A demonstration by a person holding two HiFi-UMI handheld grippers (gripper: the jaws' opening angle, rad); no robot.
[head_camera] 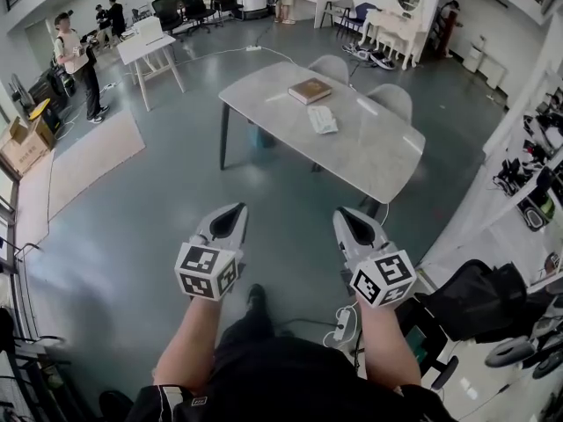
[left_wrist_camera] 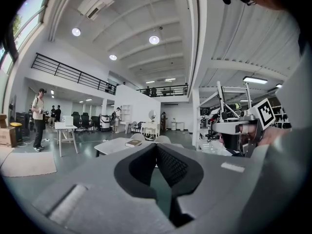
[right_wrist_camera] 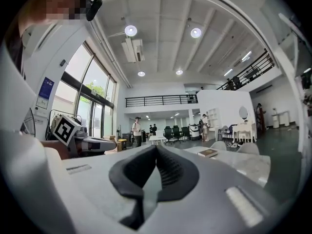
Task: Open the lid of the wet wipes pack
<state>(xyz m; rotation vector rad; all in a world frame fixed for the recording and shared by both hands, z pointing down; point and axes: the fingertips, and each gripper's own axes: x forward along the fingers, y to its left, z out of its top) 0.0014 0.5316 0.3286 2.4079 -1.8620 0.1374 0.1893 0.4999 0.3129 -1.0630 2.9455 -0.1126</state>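
Wet wipes pack [head_camera: 322, 119] sits untouched mid-tabletop [head_camera: 378, 156]; left gripper [head_camera: 233, 211] and right gripper [head_camera: 345, 215] hang well short, fingers [left_wrist_camera: 170, 167] pressed together, empty.

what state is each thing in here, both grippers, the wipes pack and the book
left gripper: fingers shut, empty, in the air short of the table
right gripper: fingers shut, empty, also short of the table
wet wipes pack: flat on the table, untouched, lid not visibly raised
book: closed, flat on the table

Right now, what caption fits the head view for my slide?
Left claw and right claw, shut and empty, held short of the grey table bearing the wet wipes pack and a book.
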